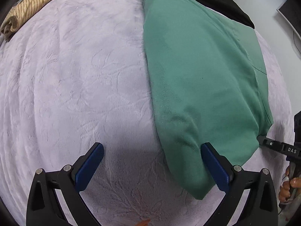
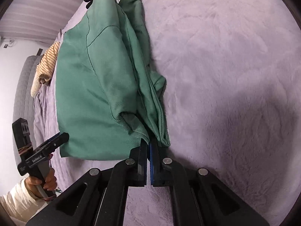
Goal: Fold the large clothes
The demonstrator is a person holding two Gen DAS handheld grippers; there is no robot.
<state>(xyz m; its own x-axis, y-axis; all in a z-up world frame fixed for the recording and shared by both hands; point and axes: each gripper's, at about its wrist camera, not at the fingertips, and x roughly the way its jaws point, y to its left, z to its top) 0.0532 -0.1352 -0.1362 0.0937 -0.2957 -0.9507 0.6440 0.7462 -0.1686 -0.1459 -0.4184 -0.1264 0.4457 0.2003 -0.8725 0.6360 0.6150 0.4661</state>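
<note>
A green garment (image 1: pixel 203 79) lies folded lengthwise on a lilac fleece blanket (image 1: pixel 79 79). My left gripper (image 1: pixel 152 150) is open and empty, its right finger over the garment's near corner and its left finger over bare blanket. My right gripper (image 2: pixel 148 146) is shut on the garment's bunched edge (image 2: pixel 158 131), with the folded layers (image 2: pixel 97 86) running away from it. In the left wrist view the right gripper (image 1: pixel 263 141) pinches the garment's right corner. In the right wrist view the left gripper (image 2: pixel 58 138) sits at the garment's near left corner.
A tan striped garment (image 1: pixel 28 11) lies rolled at the blanket's far left edge, also seen in the right wrist view (image 2: pixel 47 64). A black garment (image 1: pixel 212 1) lies beyond the green one. A grey padded headboard (image 2: pixel 23 86) and white wall (image 2: pixel 11 60) stand at the left.
</note>
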